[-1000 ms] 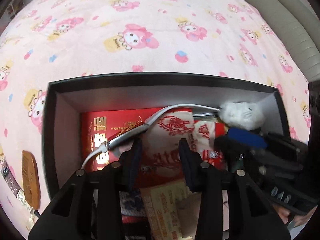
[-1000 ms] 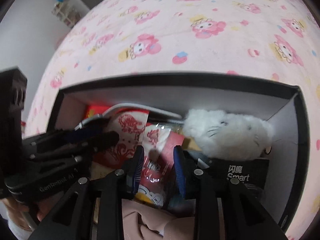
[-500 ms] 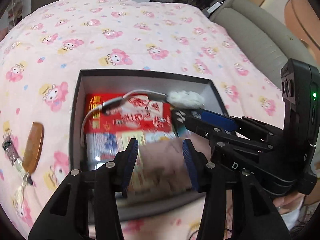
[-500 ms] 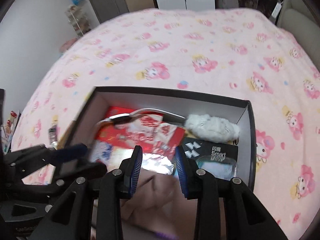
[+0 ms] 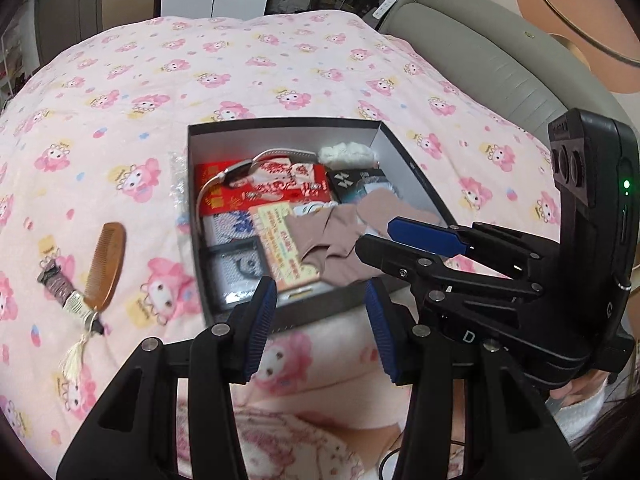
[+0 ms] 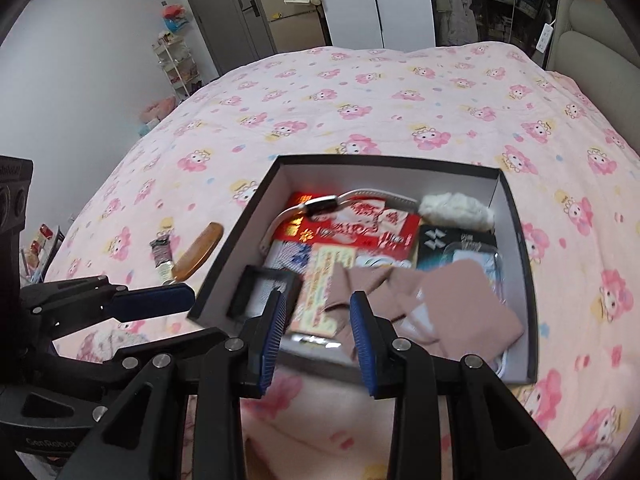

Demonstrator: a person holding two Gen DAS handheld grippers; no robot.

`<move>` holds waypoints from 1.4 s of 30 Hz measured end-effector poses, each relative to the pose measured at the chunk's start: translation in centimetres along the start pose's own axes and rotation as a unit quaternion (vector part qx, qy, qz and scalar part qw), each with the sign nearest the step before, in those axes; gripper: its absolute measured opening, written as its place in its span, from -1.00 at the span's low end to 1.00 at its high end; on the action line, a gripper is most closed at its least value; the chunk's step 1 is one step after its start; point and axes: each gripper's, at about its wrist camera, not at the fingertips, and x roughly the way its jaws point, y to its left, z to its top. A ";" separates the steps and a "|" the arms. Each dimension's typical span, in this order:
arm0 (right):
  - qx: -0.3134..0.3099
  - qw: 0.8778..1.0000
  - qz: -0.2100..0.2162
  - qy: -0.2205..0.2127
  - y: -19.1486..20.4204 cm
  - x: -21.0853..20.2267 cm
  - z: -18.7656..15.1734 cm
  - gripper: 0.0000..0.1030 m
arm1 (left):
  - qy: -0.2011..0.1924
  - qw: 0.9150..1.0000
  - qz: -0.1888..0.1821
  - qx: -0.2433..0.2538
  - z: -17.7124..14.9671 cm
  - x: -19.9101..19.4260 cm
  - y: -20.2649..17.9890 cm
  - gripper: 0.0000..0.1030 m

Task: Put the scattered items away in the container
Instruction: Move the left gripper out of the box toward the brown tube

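The box (image 5: 288, 312) now sits ahead of both tools, which have pulled back out, open and empty. The comb (image 5: 105, 266) waits left of the left tool (image 5: 318, 330).

My right gripper (image 6: 318, 338) fills the bottom of the frame with its jaws apart and nothing between them, held over the near rim of the black box (image 6: 532, 288) at centre right. In the box I see a red packet (image 6: 352, 230) with a white strap (image 6: 320, 206) arching over it, a white plush (image 6: 456, 208) at the back right corner, a dark carton (image 6: 456, 244) beneath it and beige cloth (image 6: 436, 300) heaped at the front. Left of the box, on the pink quilt (image 6: 360, 92), a wooden comb (image 6: 200, 250) lies just beside a small tube (image 6: 162, 252), and my left gripper (image 6: 148, 302) reaches in from the lower left.
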 end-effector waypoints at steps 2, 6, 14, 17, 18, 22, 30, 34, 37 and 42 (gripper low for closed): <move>-0.003 1.000 0.005 0.004 0.8 0.1 -0.3 -0.43 | -0.001 1.000 0.000 -0.006 -0.6 -0.6 0.6 -0.09; -0.015 1.000 0.014 0.008 3.0 0.5 -0.5 -0.43 | -0.006 1.000 0.000 -0.026 -2.1 -1.9 2.5 -0.09; -0.054 0.998 0.026 0.025 8.6 2.5 -0.8 -0.43 | -0.009 0.998 0.012 -0.066 -4.7 -4.2 7.3 -0.09; -0.066 0.997 0.032 0.034 10.5 3.5 -0.7 -0.43 | -0.009 0.997 0.020 -0.078 -5.5 -4.9 9.1 -0.09; -0.071 0.996 0.036 0.038 11.2 3.9 -0.6 -0.43 | -0.009 0.996 0.022 -0.082 -5.7 -5.0 9.6 -0.09; -0.093 0.992 0.061 0.067 12.9 5.5 -0.3 -0.43 | -0.004 0.994 0.016 -0.110 -6.6 -5.3 11.6 -0.08; -0.106 0.989 0.066 0.083 15.7 8.1 0.3 -0.43 | -0.006 0.989 0.020 -0.143 -7.2 -5.2 15.7 -0.08; -0.102 0.987 0.070 0.100 16.3 9.8 0.6 -0.43 | 0.000 0.989 0.027 -0.147 -7.2 -4.5 17.2 -0.08; -0.102 0.986 0.066 0.110 16.8 11.3 0.9 -0.43 | 0.008 0.988 0.028 -0.154 -7.0 -3.7 18.6 -0.08; -0.110 0.984 0.063 0.121 17.5 13.4 1.5 -0.43 | 0.026 0.985 0.035 -0.166 -6.8 -2.2 20.9 -0.08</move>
